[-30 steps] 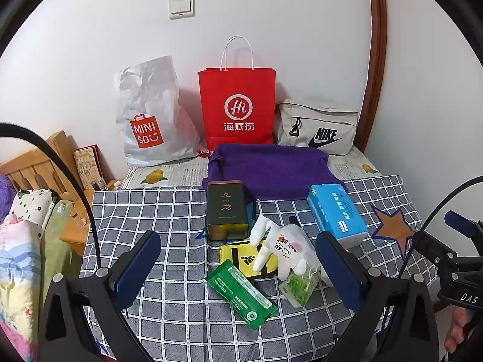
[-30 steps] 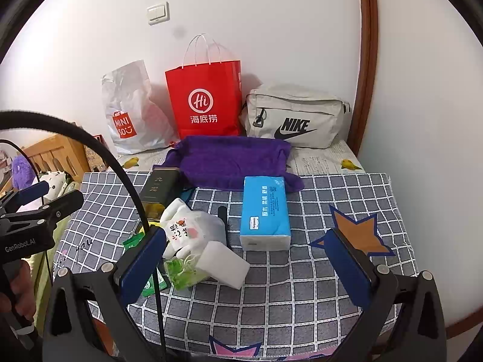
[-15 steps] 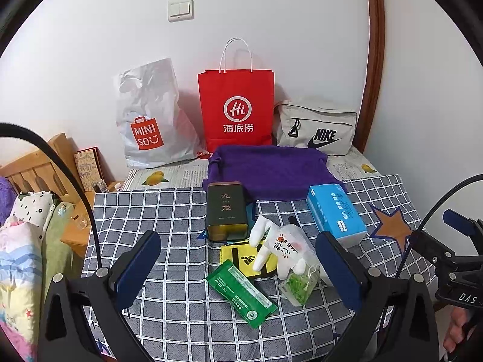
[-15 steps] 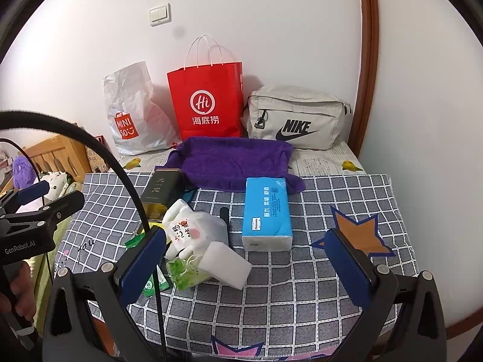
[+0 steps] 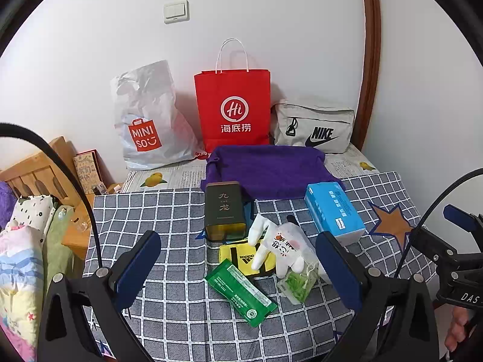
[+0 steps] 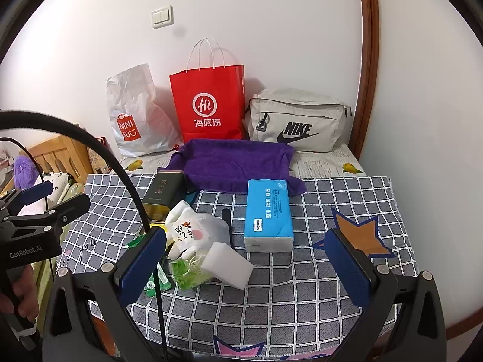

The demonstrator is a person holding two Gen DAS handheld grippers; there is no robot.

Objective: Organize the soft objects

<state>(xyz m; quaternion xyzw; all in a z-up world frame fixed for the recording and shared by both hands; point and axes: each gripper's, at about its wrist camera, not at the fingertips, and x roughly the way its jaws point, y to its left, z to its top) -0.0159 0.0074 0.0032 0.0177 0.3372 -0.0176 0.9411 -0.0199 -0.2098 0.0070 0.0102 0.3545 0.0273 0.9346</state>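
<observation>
left gripper (image 5: 238,271): jaws spread wide, nothing between the blue pads, held low at the near table edge, aimed level at the pile
right gripper (image 6: 246,264): jaws wide apart too, empty, low over the near edge, right of the left one
hand, left side (image 6: 18,286): fingers wrapped round the handle, seen at the right-wrist view's left edge
hand, right side (image 5: 457,327): only fingertips show at the frame's corner, pose hard to tell
checked cloth (image 5: 169,226): 1, grey grid, covers the table
green wipes pack (image 5: 240,291): 1, flat, nearest item, lying diagonal
green leaf sachet (image 5: 297,283): 1, clear packet, just right of the wipes
white sponge block (image 6: 227,265): 1, touching the sachet, near the right gripper's left pad
yellow adidas pouch (image 5: 241,255): 1, partly under the glove
white glove (image 5: 279,246): 1, printed, fingers pointing left-up, on top of the pile
black stick (image 6: 226,220): 1, thin, behind the glove, cannot tell what it is
dark tea tin (image 5: 224,211): 1, lying flat, behind the pouch
blue tissue pack (image 6: 268,214): 1, right of the pile, apart from it
purple towel (image 5: 265,170): 1, spread flat behind tin and tissues
white Miniso bag (image 5: 148,120): 1, against the wall, left
red paper bag (image 5: 232,105): 1, upright, centre
grey Nike bag (image 6: 297,120): 1, right, by the wooden frame
bags total: 3
</observation>
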